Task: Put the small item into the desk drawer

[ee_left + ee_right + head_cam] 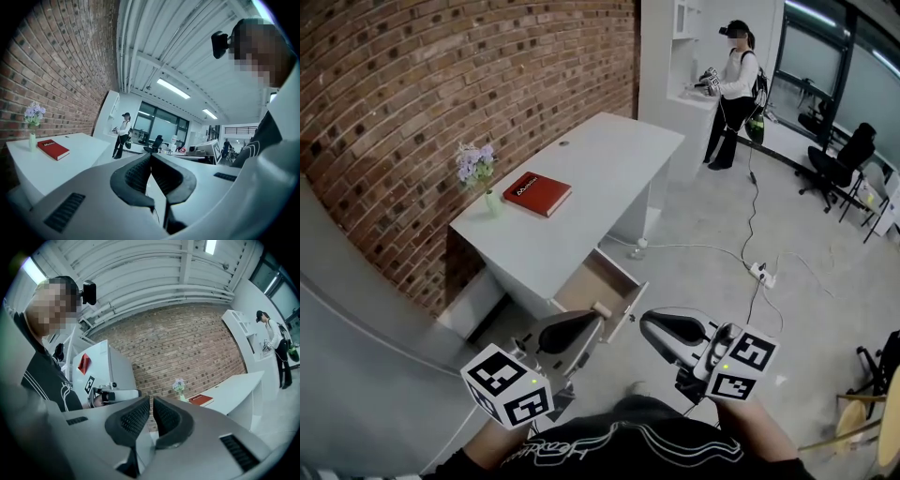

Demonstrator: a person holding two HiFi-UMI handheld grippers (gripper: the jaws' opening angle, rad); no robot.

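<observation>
The white desk (pixel 581 178) stands against the brick wall, and its drawer (pixel 602 281) is pulled open toward me. A small pale item (pixel 602 309) shows at the drawer's near corner, just past the tip of my left gripper (pixel 594 322); I cannot tell whether it rests inside. In the left gripper view the left gripper (pixel 151 157) has its pads together with nothing between them. My right gripper (pixel 646 327) hangs to the right of the drawer front, apart from it. The right gripper (pixel 151 400) is shut and empty in its own view.
A red book (pixel 537 193) and a vase of pale flowers (pixel 476 167) sit on the desk. A cable and power strip (pixel 759 272) lie on the floor to the right. A person (pixel 734 89) stands at the far counter, and an office chair (pixel 839 164) is beyond.
</observation>
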